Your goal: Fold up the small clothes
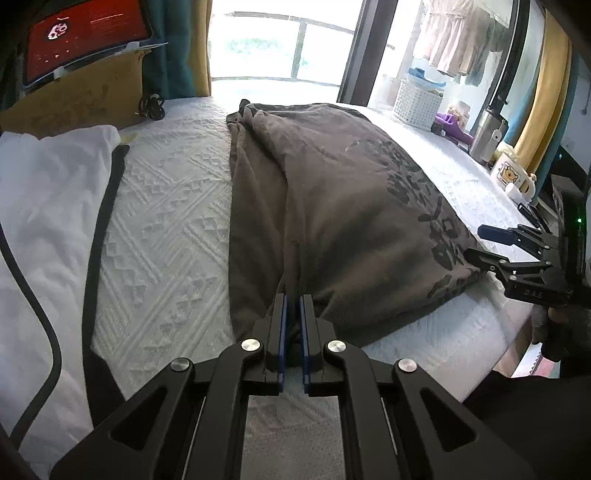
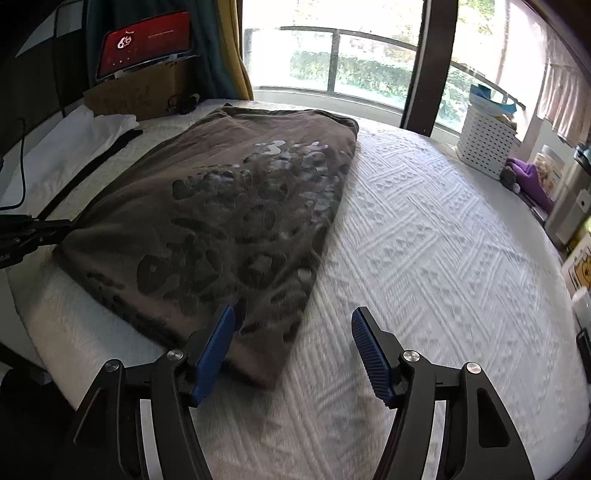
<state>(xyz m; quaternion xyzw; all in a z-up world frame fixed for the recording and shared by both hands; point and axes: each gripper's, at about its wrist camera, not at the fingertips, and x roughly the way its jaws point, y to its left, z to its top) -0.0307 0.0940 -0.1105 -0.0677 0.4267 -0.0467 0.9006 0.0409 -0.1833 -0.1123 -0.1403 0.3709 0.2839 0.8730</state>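
Observation:
A brown-grey t-shirt (image 1: 332, 206) with a dark printed pattern lies on the white textured bed, partly folded lengthwise. My left gripper (image 1: 293, 301) is shut on the shirt's near edge at a fold. In the right wrist view the same shirt (image 2: 221, 206) lies to the left. My right gripper (image 2: 293, 321) is open and empty just above the shirt's near right corner; it also shows in the left wrist view (image 1: 480, 243) at the shirt's right edge. The left gripper (image 2: 55, 225) shows at the shirt's left corner in the right wrist view.
A white garment (image 1: 48, 206) with black trim lies at the left of the bed. A cardboard box (image 1: 81, 96) with a red-screened tablet (image 1: 85, 33) stands behind it. A white basket (image 2: 487, 144), purple item (image 2: 532, 181) and containers line the right side by the window.

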